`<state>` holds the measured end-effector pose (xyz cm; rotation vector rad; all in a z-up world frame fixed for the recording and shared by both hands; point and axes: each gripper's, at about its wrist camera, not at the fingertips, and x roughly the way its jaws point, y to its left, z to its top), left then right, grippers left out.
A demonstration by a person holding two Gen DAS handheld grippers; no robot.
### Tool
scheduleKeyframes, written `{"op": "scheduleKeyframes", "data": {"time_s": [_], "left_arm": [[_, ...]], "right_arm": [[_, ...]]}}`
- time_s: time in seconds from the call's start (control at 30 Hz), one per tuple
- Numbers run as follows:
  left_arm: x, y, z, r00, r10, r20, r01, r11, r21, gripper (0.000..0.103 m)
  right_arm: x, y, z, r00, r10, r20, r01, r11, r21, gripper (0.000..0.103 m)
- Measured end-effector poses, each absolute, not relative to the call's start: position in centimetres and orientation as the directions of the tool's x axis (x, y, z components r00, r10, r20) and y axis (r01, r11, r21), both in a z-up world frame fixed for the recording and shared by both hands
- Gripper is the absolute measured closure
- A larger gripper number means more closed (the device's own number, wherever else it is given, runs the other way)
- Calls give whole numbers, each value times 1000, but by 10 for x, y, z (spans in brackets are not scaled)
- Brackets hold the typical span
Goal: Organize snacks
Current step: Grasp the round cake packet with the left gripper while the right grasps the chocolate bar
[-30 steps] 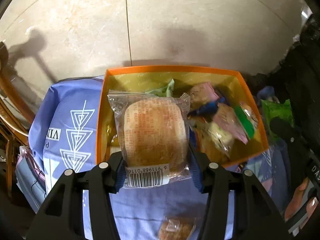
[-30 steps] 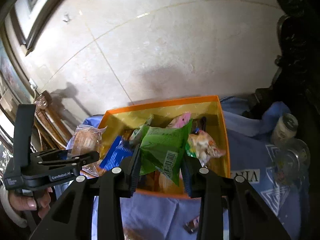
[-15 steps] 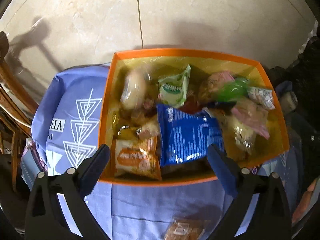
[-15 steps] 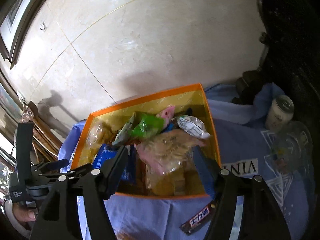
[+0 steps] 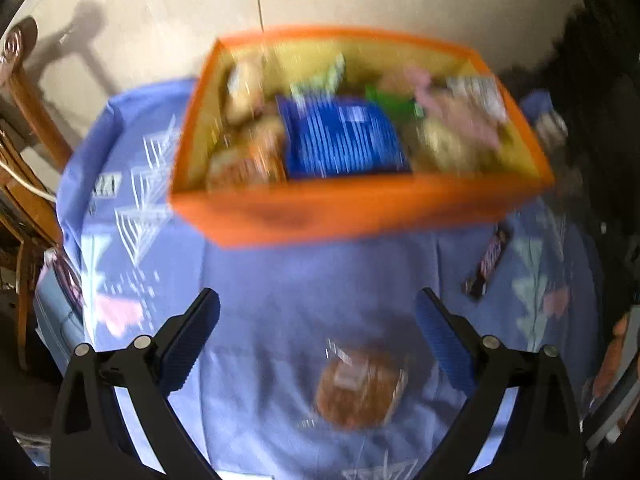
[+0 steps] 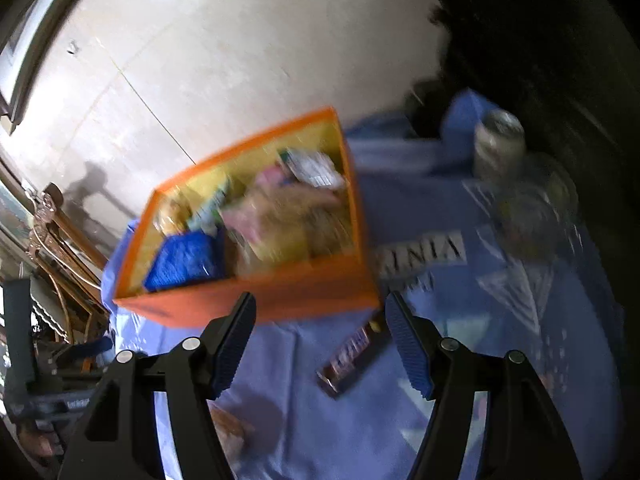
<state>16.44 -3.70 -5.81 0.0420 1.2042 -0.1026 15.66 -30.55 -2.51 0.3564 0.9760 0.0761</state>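
Observation:
An orange box [image 5: 360,208] with a yellow inside holds several snack packets, a blue one [image 5: 344,140] on top; it also shows in the right wrist view [image 6: 280,296]. My left gripper [image 5: 318,336] is open and empty above a wrapped bun [image 5: 358,392] on the blue cloth. My right gripper [image 6: 320,344] is open and empty above a dark chocolate bar [image 6: 352,356] lying just in front of the box. The bar also shows in the left wrist view [image 5: 486,264]. Both views are blurred.
A blue printed cloth [image 5: 280,280] covers the table. A can [image 6: 498,148] and a clear glass object [image 6: 536,204] stand at the right. Wooden chairs [image 5: 24,128] stand at the left. The other gripper [image 6: 36,368] shows at the left edge.
Both grippers let go of their packets into the box and opened. Both then pulled back toward me and lower, so the bun and the chocolate bar now lie between the fingers.

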Motion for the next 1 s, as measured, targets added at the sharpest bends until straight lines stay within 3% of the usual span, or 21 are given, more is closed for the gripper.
{"op": "scheduleKeyframes", "data": {"time_s": [0.4,0.43,0.5,0.53,1.0], "left_arm": [[99,-73,-146,213,-33,-977,174,985,4,8],[98,-76,-151,214,-25,-977,187,982,16,9],[97,-78,-163,190,-30,-981,214,977,12,26],[96,-75,-169,182,-41,-982,209,978,-2,26],[99,-51,-171,218,-72,-973,223,974,-23,27]], "right_arm": [[118,-310,-66,486,209,-848,127,944,306,35],[118,-309,-69,478,209,-853,130,944,304,35],[118,-309,-74,468,208,-859,135,944,303,35],[120,-308,-77,461,212,-862,135,943,304,35],[173,-271,-130,397,101,-912,200,960,194,37]]}}
